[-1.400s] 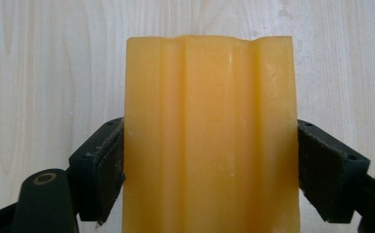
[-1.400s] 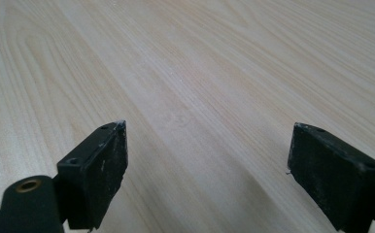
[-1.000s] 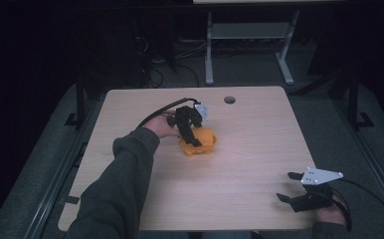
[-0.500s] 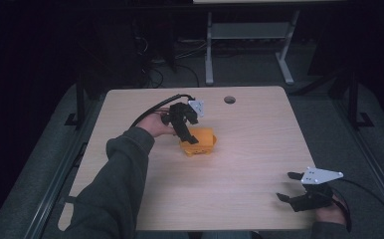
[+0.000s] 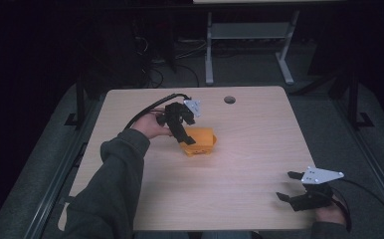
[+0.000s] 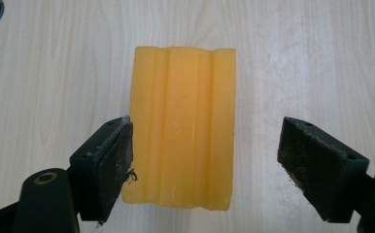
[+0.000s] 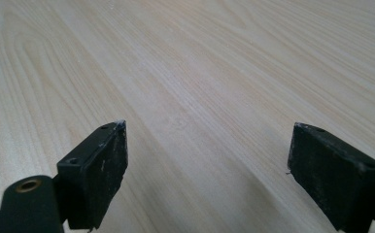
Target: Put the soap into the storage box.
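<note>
An orange ribbed block [image 5: 201,142] lies flat on the wooden table [image 5: 249,149], left of its middle. My left gripper [image 5: 185,138] hangs over the block's left end, tilted down at it, and is open. In the left gripper view the block [image 6: 183,126] lies lengthwise between the jaws; the left pad [image 6: 110,170] overlaps its edge and the right pad [image 6: 316,170] stands well off it. My right gripper [image 5: 285,185] rests low at the table's near right corner, open, with bare wood between its jaws [image 7: 207,141].
A round cable hole [image 5: 229,99] sits near the table's far edge. Behind the table are a white desk frame [image 5: 210,55] and cables on the dark floor. A person's left sleeve [image 5: 115,179] crosses the near left of the table.
My left gripper has drawn back a little to the left and up off the orange block, leaving more of it uncovered. The block and the right gripper have stayed put.
</note>
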